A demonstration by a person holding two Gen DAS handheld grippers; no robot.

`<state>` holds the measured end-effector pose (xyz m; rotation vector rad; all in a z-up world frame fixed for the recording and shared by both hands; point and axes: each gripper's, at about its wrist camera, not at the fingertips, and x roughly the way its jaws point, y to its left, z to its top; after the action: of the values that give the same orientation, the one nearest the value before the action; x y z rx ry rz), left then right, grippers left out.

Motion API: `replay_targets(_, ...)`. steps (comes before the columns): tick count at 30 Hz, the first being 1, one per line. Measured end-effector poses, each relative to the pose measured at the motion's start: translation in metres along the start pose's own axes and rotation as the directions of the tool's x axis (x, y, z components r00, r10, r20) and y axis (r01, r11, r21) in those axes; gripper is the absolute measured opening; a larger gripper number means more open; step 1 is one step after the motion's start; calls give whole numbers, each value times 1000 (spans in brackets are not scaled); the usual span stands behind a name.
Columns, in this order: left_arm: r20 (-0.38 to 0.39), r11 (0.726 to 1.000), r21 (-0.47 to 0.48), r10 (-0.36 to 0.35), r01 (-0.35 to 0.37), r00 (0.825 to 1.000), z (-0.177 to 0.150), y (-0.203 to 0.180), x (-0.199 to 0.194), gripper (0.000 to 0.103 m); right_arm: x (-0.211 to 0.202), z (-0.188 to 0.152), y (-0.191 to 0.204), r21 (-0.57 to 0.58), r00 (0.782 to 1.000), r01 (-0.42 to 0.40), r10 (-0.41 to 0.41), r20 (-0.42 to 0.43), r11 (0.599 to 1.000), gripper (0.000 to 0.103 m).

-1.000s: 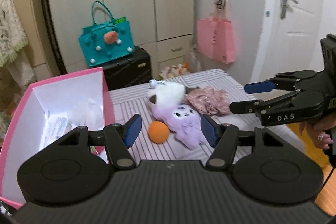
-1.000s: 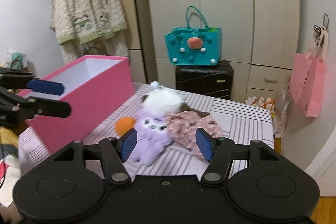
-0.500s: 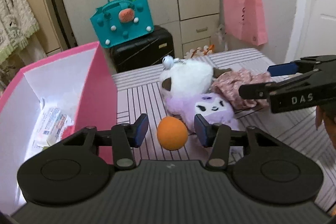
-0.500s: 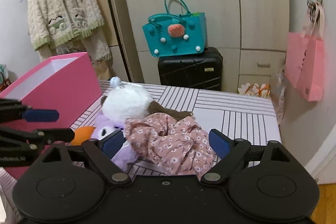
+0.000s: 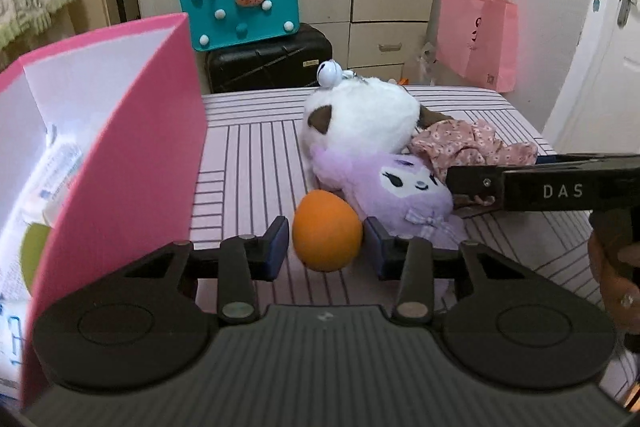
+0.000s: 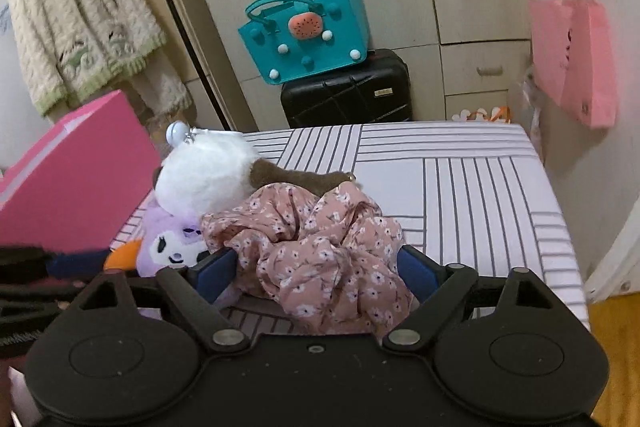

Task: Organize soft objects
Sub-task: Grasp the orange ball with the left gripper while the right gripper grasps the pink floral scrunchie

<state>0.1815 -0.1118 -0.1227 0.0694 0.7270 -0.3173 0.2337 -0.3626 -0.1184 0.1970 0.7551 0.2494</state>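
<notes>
An orange ball lies on the striped bed between the fingers of my left gripper. Its jaws are closing, and a thin gap still shows at each pad. A purple plush lies right behind the ball, with a white plush on top of it. A crumpled pink floral cloth sits between the wide fingers of my right gripper. Those jaws are closing too, and the pads do not press the cloth. The tall pink box stands open at the left.
A teal bag sits on a black suitcase beyond the bed's far edge. A pink paper bag hangs at the right and a knit cardigan at the left. The box holds some packets. A hand holds the right gripper.
Both grippers sank and moved in towards the pile. The left jaws narrowed around the orange ball. The right jaws widened and the floral cloth came between them.
</notes>
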Motion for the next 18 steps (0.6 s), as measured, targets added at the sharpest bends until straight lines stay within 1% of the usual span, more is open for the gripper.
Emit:
replay_targets(1, 4, 1000, -1, 6, -6, 1000, -1, -1, 1, 40, -1, -1, 0, 6, 1000, -3, 3, 7, 1000, 76)
replay_targets(2, 13, 1000, 0, 8, -8, 1000, -2, -1, 2, 40, -2, -3, 0, 0, 1000, -1, 1, 13, 1000, 66)
replay_targets(3, 17, 1000, -2, 7, -7, 1000, -2, -1, 3, 40, -3, -4, 1, -7, 1000, 2, -1, 16, 1000, 60)
replay_targets(5, 21, 1000, -7, 5, -5, 1000, -3, 0, 4, 38, -6, -9, 3, -25, 1000, 2, -2, 27, 1000, 37)
replay_targets(7, 32, 1000, 0, 6, -6, 999, -4, -2, 3, 38, -8, -13, 7, -55, 999, 6, -4, 33, 998, 25)
replay_targets(9, 30, 1000, 5, 4, -4, 1000, -4, -2, 3, 37, -12, -18, 12, -89, 999, 16, -13, 42, 996, 22)
replay_targets(11, 27, 1000, 5, 0, -1, 1000, -4, -1, 2, 35, -16, -20, 15, -99, 999, 11, -7, 43, 995, 20)
replay_targets(14, 26, 1000, 6, -1, 1, 1000, -4, 0, 1, 35, -23, -23, 17, -89, 999, 1, 3, 46, 996, 20)
replay_targets(18, 38, 1000, 12, -4, 3, 999, -5, -1, -7, 35, -32, -27, 19, -88, 999, 11, -7, 47, 996, 20)
